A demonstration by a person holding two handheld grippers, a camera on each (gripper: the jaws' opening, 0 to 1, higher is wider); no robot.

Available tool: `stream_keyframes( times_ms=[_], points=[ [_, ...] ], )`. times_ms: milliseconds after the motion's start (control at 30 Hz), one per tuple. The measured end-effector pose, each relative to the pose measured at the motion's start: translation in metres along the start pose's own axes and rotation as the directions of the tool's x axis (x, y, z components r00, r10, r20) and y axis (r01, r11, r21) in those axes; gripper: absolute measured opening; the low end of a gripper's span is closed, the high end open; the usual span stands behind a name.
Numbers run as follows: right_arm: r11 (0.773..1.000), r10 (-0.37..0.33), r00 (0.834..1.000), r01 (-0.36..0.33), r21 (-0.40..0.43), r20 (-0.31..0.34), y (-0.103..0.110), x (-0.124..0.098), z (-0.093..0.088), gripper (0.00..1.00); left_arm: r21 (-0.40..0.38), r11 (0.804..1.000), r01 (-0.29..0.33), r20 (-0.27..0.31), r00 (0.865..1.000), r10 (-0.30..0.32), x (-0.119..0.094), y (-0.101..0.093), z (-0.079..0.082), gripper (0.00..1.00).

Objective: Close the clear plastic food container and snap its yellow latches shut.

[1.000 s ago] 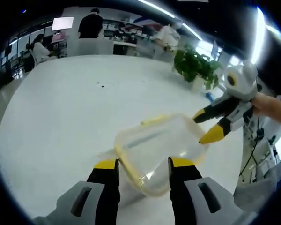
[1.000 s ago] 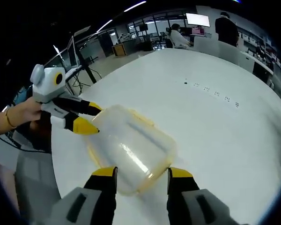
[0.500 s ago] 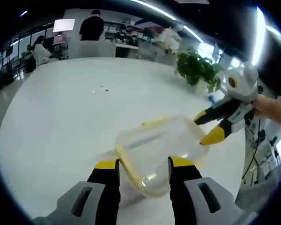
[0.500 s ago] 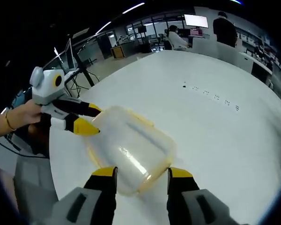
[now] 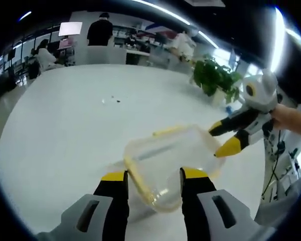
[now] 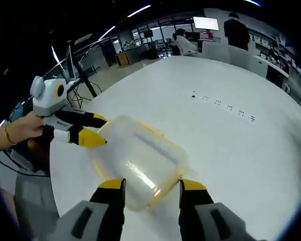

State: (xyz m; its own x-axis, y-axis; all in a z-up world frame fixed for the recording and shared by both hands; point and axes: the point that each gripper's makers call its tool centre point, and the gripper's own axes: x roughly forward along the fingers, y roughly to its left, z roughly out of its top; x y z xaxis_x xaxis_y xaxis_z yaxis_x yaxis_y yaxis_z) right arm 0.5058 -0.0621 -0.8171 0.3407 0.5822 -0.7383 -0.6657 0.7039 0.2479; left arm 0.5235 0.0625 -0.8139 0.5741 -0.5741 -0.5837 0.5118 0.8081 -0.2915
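Observation:
The clear plastic container [image 5: 173, 158] with its yellow-rimmed lid on lies on the white table [image 5: 65, 125]. A yellow latch [image 5: 168, 130] shows along its far side. My left gripper [image 5: 153, 175] is open, and the container's near end sits between its jaws. The right gripper [image 5: 226, 138] comes in from the right, its yellow tips at the container's far end. In the right gripper view the container [image 6: 138, 160] again lies between the open jaws of my right gripper [image 6: 152, 185]. The left gripper [image 6: 93, 130] touches its opposite end there.
A potted plant [image 5: 215, 75] stands near the table's right edge. People sit and stand at desks [image 5: 98, 30] beyond the table. A person's hand [image 6: 15, 133] holds the left gripper, and a tripod [image 6: 75, 63] stands behind it. The table edge runs close by [image 6: 55, 170].
Both views have drifted slightly. The container and both grippers keep their places relative to each other.

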Motion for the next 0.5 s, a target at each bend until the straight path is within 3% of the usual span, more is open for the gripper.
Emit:
stream_keyframes(
  times_ms=[500],
  points=[
    [1.000, -0.002, 1.000, 0.002, 0.003, 0.028, -0.0046, 0.0049, 0.0085, 0.41, -0.013, 1.000, -0.015, 0.017, 1.000, 0.016, 0.0039, 0.0075, 0.0062, 0.38]
  ],
)
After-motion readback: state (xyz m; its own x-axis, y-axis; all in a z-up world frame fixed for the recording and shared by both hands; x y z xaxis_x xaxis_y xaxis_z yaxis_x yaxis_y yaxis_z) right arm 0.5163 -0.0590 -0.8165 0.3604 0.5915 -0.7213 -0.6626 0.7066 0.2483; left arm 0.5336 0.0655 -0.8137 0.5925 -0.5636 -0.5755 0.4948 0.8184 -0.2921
